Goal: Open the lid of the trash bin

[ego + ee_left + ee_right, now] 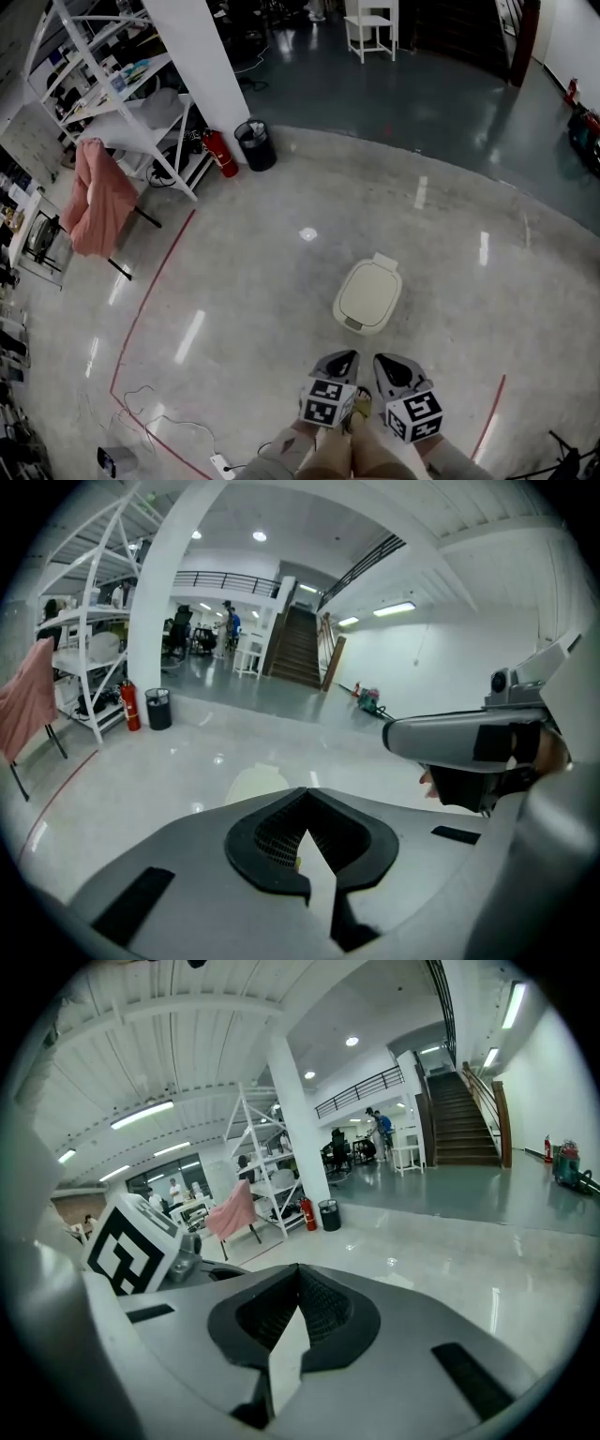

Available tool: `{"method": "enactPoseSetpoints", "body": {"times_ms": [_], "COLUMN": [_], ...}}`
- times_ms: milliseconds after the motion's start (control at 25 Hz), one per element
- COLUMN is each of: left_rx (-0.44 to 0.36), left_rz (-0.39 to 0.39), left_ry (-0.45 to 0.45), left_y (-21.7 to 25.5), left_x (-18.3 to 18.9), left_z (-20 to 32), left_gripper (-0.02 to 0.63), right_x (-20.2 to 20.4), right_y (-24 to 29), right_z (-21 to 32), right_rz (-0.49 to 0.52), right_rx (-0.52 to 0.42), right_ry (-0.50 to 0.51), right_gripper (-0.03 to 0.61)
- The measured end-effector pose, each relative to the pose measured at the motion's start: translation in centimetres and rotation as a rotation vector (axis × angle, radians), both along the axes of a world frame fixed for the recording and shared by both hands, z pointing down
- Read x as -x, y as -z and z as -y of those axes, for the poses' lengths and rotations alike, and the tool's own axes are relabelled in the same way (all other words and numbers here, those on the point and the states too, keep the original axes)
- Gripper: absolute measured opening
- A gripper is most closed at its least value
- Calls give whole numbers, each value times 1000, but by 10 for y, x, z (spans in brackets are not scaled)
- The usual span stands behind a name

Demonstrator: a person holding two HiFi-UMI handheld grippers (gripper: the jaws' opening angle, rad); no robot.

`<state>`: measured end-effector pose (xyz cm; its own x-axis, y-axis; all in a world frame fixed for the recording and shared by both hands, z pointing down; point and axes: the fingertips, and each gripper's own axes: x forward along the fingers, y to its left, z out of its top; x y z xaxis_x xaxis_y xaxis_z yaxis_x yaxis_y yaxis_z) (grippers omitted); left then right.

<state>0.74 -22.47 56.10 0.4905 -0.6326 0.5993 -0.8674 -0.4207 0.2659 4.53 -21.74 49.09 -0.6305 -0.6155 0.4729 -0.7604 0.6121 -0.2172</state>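
Note:
A cream trash bin (367,296) stands on the polished floor just ahead of me, its lid down. Both grippers are held close to my body, short of the bin and touching nothing. My left gripper (339,362) points at the bin's near edge with its jaws together and nothing between them. My right gripper (395,367) sits beside it, also shut and empty. In the left gripper view the bin (255,782) shows as a pale shape beyond the closed left gripper (305,793), with the right gripper (466,739) alongside. The right gripper (298,1269) looks out over the floor.
A black waste basket (256,145) and a red fire extinguisher (221,153) stand by a white pillar (200,66). At the left are a white shelf rack (122,105) and a pink cloth on a stand (94,197). A power strip with cables (221,462) lies near my feet.

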Motion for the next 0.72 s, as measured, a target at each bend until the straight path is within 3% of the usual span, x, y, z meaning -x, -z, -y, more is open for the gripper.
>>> {"method": "enactPoseSetpoints", "body": {"times_ms": [440,720], "left_rx": [201,258], "left_rz": [47,105], "left_ry": [44,79], "left_y": [-168,-261], "left_x": [21,18], "left_z": [51,79], "left_gripper": [3,3], "right_x": [6,-3], "right_y": [-86,-134], "right_z": [18,22], "right_rz": [35,17], "right_rx": [95,119], "right_ry": [-88,-76], "right_gripper": [3,3]}}
